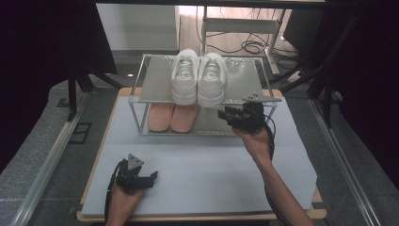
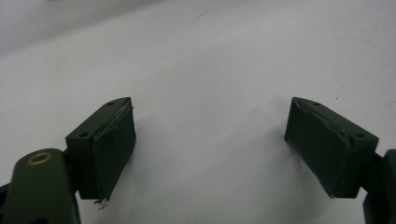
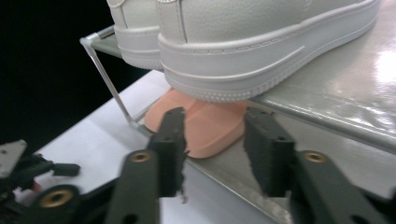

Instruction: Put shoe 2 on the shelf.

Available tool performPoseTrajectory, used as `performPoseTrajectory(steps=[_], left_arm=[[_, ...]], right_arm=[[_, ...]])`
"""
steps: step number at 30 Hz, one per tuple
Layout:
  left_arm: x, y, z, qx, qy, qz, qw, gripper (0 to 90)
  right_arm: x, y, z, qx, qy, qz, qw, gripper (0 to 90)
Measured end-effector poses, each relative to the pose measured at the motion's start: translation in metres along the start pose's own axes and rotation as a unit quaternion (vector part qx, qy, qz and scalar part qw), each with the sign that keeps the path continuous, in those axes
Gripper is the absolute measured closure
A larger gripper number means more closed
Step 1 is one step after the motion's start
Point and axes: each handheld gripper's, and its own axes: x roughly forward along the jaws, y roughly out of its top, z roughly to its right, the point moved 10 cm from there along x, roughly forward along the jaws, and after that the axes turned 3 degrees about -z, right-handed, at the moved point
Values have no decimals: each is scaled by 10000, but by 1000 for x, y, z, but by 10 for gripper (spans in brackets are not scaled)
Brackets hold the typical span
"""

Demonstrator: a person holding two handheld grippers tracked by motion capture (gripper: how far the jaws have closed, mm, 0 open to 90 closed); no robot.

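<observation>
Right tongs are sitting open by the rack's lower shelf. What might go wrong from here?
1. The right tongs sit just under the top shelf; lifting could knock its edge and shake the white sneakers.
2. The pink shoes lie side by side, touching, so a grab may drag both.
3. The rack's thin front post could snag a sideways move.

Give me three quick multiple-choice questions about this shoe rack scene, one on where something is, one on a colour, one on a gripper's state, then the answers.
1. Where do the white sneakers stand?
A. on the rack's top shelf
B. on the lower shelf
C. on the table mat

2. What colour are the slippers on the lower shelf?
A. blue
B. peach-pink
C. black

3. How do the left gripper's jaws stand?
A. shut on a shoe
B. shut on nothing
C. open, nothing between them

Answers: 1 A, the high view shows them on top; 2 B, peach-pink under the sneakers; 3 C, bare mat shows between wide jaws.
</observation>
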Motion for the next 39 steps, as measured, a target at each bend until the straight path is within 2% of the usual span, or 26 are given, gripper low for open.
performPoseTrajectory(steps=[8,10,12,15,18,25,33,39], left_arm=[[0,0,0,2,2,-1,10000,164],[0,0,0,-26,2,24,10000,163],[0,0,0,26,0,-24,10000,164],[0,0,0,-4,2,3,10000,163],[0,0,0,-26,3,24,10000,163],[0,0,0,-20,7,22,10000,164],[0,0,0,35,28,-5,10000,164],[0,0,1,-7,18,7,10000,163]], right_arm=[[-9,-14,2,-439,-224,-128,9987,366],[-12,-17,3,-481,-264,-120,9984,342],[-14,-23,4,-576,-333,-227,9975,308],[-19,-32,5,-676,-357,-311,9966,273],[-24,-40,6,-710,-352,-359,9962,252],[-36,-64,16,-810,-544,-567,9936,168],[-46,-99,27,-722,-494,-814,9928,120],[-51,-127,34,-709,-676,-994,9902,72]])
